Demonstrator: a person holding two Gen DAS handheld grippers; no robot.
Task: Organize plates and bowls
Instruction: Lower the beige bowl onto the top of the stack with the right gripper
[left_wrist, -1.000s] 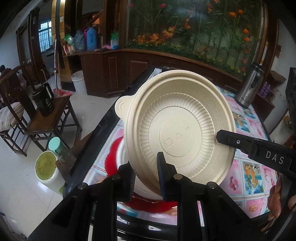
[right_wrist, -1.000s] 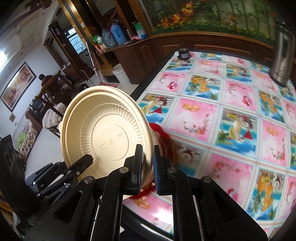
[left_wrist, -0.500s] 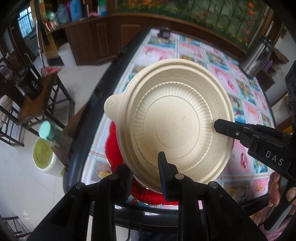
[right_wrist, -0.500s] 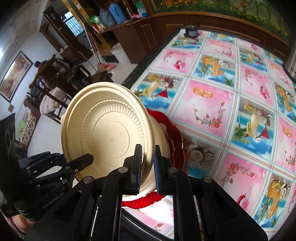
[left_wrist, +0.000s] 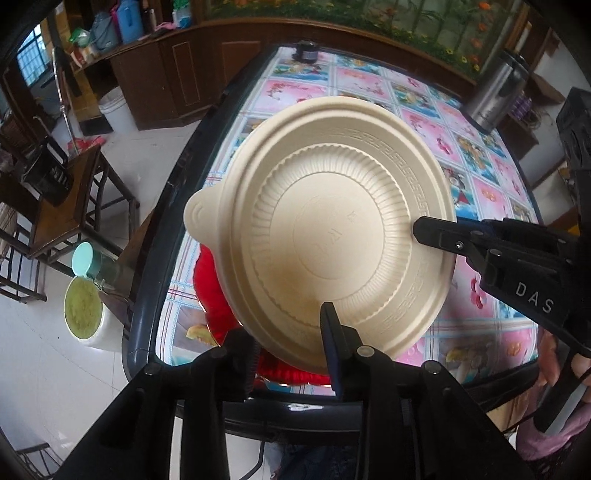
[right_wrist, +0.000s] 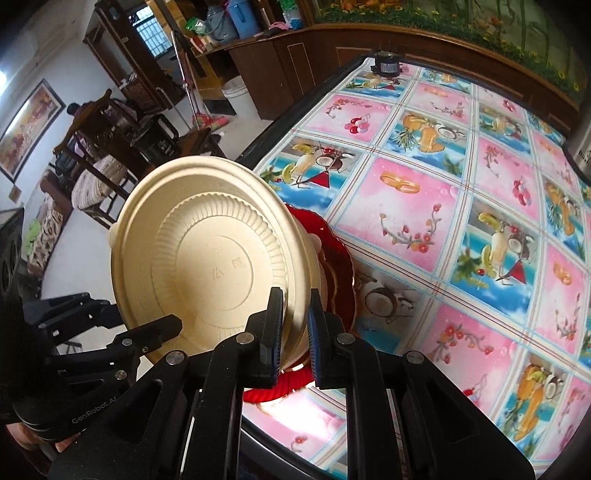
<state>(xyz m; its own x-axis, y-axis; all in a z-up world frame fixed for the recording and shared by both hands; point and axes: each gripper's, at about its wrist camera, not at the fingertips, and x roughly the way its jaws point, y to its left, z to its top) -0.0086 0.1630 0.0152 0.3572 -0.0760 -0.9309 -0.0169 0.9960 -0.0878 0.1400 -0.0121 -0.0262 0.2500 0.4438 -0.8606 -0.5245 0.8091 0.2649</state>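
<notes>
A beige ribbed bowl (left_wrist: 332, 236) with a small tab handle is held tilted, its underside toward both cameras, above a red scalloped plate (left_wrist: 210, 295) near the table's front left corner. My left gripper (left_wrist: 291, 354) is shut on the bowl's near rim. My right gripper (right_wrist: 295, 332) is shut on the bowl (right_wrist: 207, 258) at its other rim; it enters the left wrist view from the right. In the right wrist view a second beige piece seems nested behind the bowl, over the red plate (right_wrist: 332, 266).
The table (right_wrist: 443, 206) has a pink and blue fruit-pattern cloth and a dark raised edge (left_wrist: 177, 206). A steel thermos (left_wrist: 495, 96) stands at the far right, a small dark object (left_wrist: 306, 50) at the far end. A wooden chair (left_wrist: 66, 214) and bucket (left_wrist: 85, 306) stand left of the table.
Both grippers have carried the bowl lower, toward the red plate, and tilted it flatter. Both still hold its rim.
</notes>
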